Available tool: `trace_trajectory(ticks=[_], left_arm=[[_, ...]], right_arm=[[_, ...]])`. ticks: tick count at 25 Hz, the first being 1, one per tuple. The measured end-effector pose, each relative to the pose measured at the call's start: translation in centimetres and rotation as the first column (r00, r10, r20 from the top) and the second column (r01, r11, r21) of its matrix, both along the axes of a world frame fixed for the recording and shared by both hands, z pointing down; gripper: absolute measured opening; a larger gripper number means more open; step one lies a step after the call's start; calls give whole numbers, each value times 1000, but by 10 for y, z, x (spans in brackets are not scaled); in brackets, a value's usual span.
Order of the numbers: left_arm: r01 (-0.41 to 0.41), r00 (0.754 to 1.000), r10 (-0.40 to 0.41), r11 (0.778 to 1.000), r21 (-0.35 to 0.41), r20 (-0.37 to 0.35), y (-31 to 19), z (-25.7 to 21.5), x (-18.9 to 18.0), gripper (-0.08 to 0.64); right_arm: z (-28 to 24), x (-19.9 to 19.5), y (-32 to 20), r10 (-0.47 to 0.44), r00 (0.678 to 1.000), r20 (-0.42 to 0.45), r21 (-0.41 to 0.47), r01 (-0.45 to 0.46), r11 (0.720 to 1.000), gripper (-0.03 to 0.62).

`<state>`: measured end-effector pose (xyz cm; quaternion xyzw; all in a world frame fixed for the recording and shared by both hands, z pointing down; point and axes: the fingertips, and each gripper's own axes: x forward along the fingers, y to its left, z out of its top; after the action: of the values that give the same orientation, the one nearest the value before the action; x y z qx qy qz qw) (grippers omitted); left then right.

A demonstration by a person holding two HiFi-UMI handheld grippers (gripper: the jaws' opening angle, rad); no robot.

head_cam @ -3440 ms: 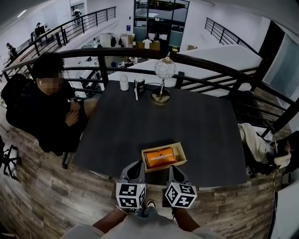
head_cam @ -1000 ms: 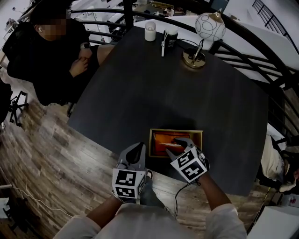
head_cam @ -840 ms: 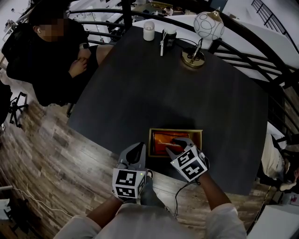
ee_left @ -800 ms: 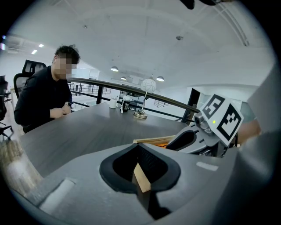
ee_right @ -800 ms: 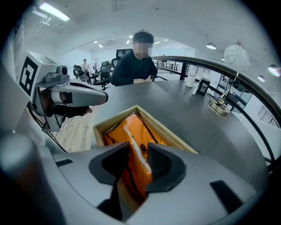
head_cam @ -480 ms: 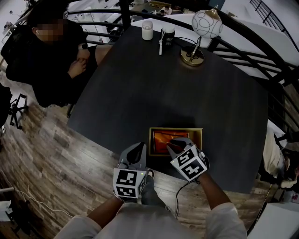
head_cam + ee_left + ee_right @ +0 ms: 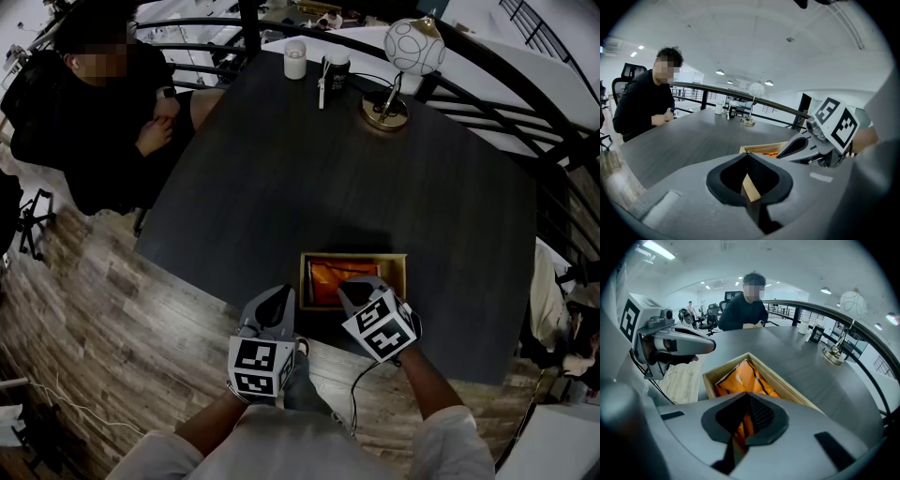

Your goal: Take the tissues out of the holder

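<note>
A shallow wooden holder [image 7: 352, 257] sits near the table's front edge with an orange tissue pack [image 7: 326, 277] lying in it. My right gripper [image 7: 354, 289] reaches into the holder's near right part. Its jaws are closing to shut, and the orange pack [image 7: 745, 373] is pinched between the pads in the right gripper view [image 7: 748, 401]. The holder's rim [image 7: 725, 369] runs just ahead of the jaws. My left gripper [image 7: 269, 302] hovers off the table's front edge, left of the holder, shut with nothing in it [image 7: 749, 159]. The holder's corner [image 7: 759, 148] shows past its tips.
A person in black [image 7: 89, 103] sits at the table's left side. At the far end stand a globe lamp [image 7: 401, 56], a white cup [image 7: 294, 60] and a dark can [image 7: 336, 67]. A black railing curves behind the table; wooden floor lies below the front edge.
My right gripper's jaws have come together on the orange pack inside the holder. The left gripper has stayed where it was.
</note>
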<state>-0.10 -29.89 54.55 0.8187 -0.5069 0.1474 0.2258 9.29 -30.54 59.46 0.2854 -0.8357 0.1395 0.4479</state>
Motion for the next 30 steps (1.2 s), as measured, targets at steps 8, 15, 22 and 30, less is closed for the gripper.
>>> trace_trajectory(ticks=[8,15,22,30], left_arm=[[-11,1000,11,1000,9,-3,1,-4,1,-14],[-20,1000,21,999,25,-4,5,-12,0,-14],[-30,1000,30,999,40,-6,8,-20,1,-14],[-34,999,35,997,62,-10,9,-30,-2,-14]], right_arm=[[-9,5,2,-4,1000,12,52,4,999,9],[-27,6,1,8,1000,29,100,-11,995,9],[-40,6,3,13,1000,28,124,-16,992,9],[-57,7,0,21,1000,17,164,-24,986,9]])
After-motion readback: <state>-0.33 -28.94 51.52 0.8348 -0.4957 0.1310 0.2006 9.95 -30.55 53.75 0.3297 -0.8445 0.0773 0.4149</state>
